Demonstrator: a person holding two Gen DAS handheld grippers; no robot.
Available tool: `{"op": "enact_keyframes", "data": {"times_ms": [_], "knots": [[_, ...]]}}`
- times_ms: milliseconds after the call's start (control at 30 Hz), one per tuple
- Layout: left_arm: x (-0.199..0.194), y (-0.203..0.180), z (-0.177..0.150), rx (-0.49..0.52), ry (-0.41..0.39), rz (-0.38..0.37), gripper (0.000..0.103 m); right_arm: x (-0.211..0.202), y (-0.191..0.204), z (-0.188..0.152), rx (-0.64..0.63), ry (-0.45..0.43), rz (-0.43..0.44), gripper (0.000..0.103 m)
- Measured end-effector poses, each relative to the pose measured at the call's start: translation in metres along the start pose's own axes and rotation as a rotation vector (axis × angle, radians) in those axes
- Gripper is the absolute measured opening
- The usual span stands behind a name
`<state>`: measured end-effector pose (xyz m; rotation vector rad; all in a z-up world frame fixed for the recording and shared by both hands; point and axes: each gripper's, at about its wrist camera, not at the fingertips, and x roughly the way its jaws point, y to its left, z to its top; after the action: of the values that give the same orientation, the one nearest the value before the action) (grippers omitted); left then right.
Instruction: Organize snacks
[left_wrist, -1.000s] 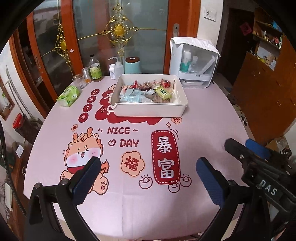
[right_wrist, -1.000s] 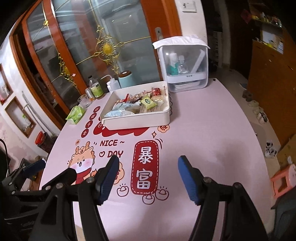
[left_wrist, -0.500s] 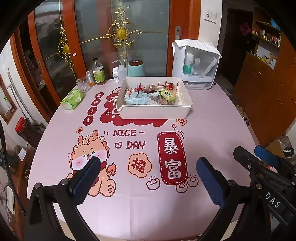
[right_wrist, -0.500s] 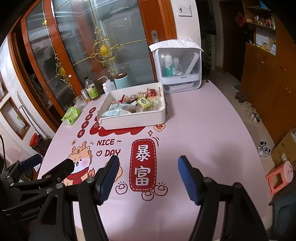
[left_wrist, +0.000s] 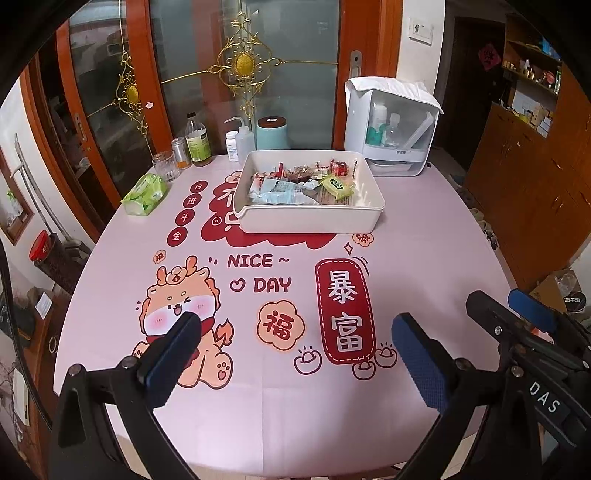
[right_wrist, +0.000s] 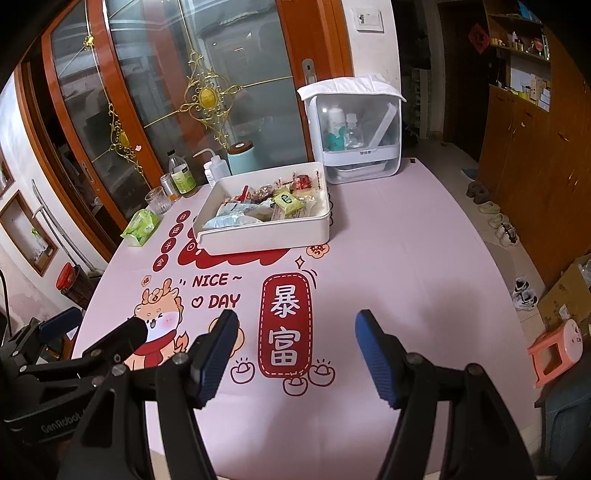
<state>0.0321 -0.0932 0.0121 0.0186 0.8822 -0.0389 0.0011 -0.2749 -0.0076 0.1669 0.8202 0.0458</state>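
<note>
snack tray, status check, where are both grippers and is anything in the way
Left gripper and right gripper open, empty, short of it. Snack tray full, far side of table. Bare cloth between.

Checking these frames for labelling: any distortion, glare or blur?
Left wrist view: sharp, fisheye-bent door frame, dark vignette corners. Right wrist view: equally curved, reflections on the glass door, soft shadow on the tablecloth, shelving at right dim.

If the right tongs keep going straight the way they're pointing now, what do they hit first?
Most likely the pink printed tablecloth itself, around the red label with white characters. The right tongs are open, empty and angled down at it. The white rectangular snack tray sits farther back, though depth is hard to judge.
</note>
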Motion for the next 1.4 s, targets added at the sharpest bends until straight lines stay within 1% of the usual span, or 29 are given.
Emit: {"op": "enact_keyframes", "data": {"times_ms": [333, 600, 1133, 1400], "knots": [[0.000, 0.000, 0.000, 0.000, 0.002, 0.000, 0.102, 0.000, -0.001, -0.001, -0.004, 0.000, -0.008, 0.066], [0.002, 0.003, -0.005, 0.005, 0.019, 0.004, 0.102, 0.001, -0.006, 0.000, -0.005, 0.009, -0.011, 0.066], [0.012, 0.007, -0.001, -0.001, 0.063, 0.000, 0.102, 0.008, -0.004, 0.001, -0.011, 0.021, -0.016, 0.066], [0.015, 0.007, 0.001, -0.001, 0.071, 0.001, 0.102, 0.011, -0.004, 0.001, -0.012, 0.025, -0.016, 0.066]]}}
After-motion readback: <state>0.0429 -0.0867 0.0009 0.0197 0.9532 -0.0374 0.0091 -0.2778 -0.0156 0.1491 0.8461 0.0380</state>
